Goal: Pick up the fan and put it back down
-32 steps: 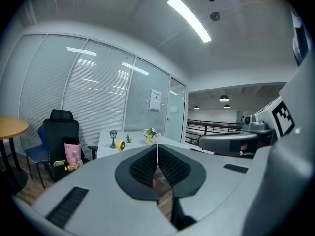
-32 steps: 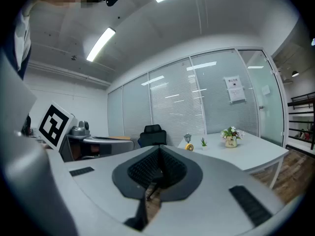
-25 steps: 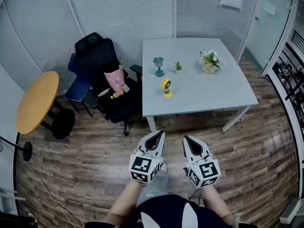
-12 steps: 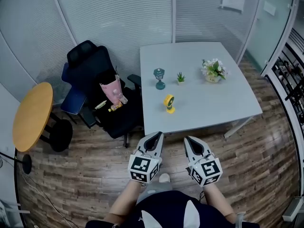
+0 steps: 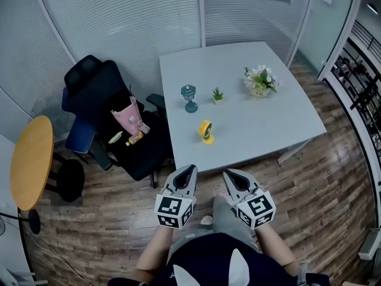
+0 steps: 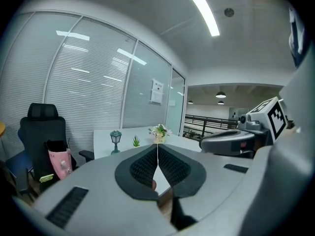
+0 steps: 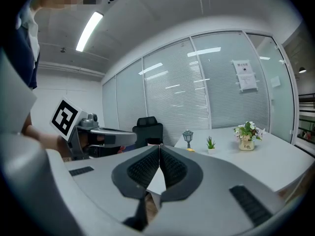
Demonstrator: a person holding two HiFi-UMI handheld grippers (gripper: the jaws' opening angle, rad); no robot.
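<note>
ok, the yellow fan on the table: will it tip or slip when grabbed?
Probably light: the yellow fan looks small beside the lantern. Its round head stands above a small base, so a push high up would likely tip it. It looks like rigid plastic, possibly smooth and a bit slippery.

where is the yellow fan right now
In the head view the yellow fan stands on the white table, toward its near left corner, just in front of the teal lantern and the small potted plant.
</note>
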